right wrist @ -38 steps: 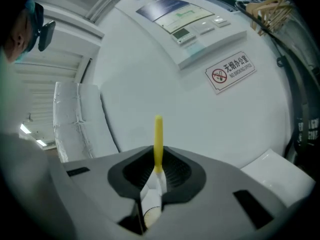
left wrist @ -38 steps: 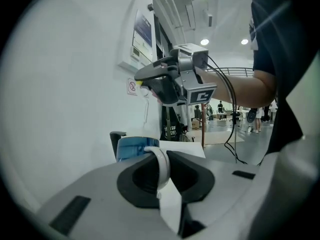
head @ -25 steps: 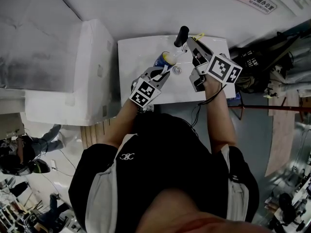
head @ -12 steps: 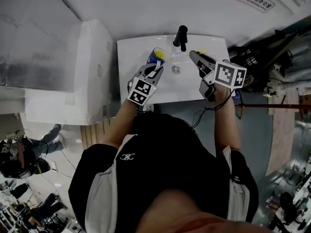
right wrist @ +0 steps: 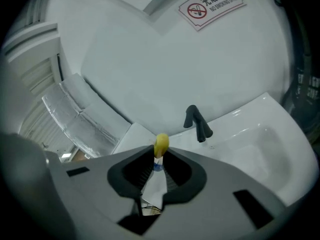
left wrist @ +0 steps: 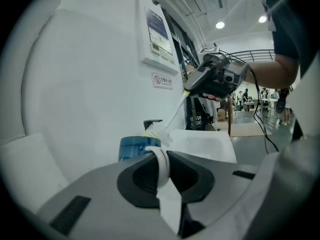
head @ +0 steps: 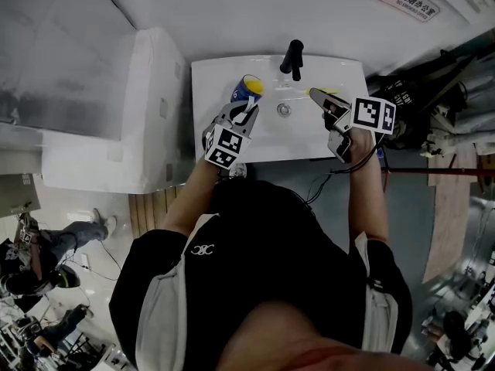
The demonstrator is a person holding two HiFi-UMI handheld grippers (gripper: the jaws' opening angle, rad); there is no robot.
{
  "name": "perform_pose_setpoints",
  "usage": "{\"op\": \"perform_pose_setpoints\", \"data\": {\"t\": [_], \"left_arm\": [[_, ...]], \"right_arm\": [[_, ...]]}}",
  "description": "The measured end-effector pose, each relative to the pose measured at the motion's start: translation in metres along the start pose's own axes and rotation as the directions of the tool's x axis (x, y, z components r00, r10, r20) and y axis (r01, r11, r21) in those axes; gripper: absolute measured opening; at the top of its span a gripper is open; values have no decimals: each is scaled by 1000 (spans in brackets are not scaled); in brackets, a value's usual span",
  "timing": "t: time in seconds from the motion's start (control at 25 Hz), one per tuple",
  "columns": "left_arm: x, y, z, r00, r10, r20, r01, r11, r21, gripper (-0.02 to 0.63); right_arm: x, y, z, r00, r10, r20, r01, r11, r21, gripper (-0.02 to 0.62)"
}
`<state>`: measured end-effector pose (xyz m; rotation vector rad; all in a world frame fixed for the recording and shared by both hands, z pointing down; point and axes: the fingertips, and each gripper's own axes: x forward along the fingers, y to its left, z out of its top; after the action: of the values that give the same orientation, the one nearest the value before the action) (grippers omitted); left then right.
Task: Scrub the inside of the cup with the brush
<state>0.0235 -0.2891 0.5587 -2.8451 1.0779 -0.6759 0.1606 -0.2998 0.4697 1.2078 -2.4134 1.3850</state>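
Over the left half of the sink [head: 271, 151], close to its back edge, the left gripper [head: 246, 111] is holding the blue cup [head: 247, 89], and its jaws are pressing on the white handle [left wrist: 161, 165]. The right gripper [head: 319, 97] is hovering over the right half, well apart from the cup, and its jaws are clamping the brush [right wrist: 160, 145] by its yellow part. The bristles [left wrist: 158, 134] are showing outside the cup, beyond its rim, so no scrubbing is happening at this moment. I am judging that the brush needs to go down into the cup before any rubbing. Whether the inside is already clean, the pictures are not telling.
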Motion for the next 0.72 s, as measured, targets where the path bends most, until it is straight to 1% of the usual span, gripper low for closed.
{"op": "perform_pose_setpoints", "data": {"t": [0.12, 0.24, 0.32, 0.4, 0.56, 0.72], "left_arm": [[-1, -2, -2, 1000, 25, -11, -24, 999, 39, 49], [-6, 1, -2, 999, 49, 0, -48, 997, 62, 49], [-7, -1, -1, 999, 42, 5, -42, 995, 86, 49], [-7, -7, -2, 1000, 13, 3, -14, 993, 119, 49], [-6, -23, -2, 999, -47, 5, 46, 986, 161, 49], [-4, -34, 1, 995, -96, 0, 94, 972, 214, 49]], "right_arm": [[4, -13, -3, 1000, -5, -19, 6, 998, 60, 60], [12, -36, -13, 999, -8, -52, 17, 985, 174, 61], [15, -54, -18, 998, -11, -55, 25, 966, 259, 63], [18, -68, -16, 999, -22, -29, 29, 952, 303, 64], [26, -84, 8, 995, -80, 64, 57, 954, 294, 63], [37, -82, 39, 979, -123, 161, 79, 964, 254, 52]]}}
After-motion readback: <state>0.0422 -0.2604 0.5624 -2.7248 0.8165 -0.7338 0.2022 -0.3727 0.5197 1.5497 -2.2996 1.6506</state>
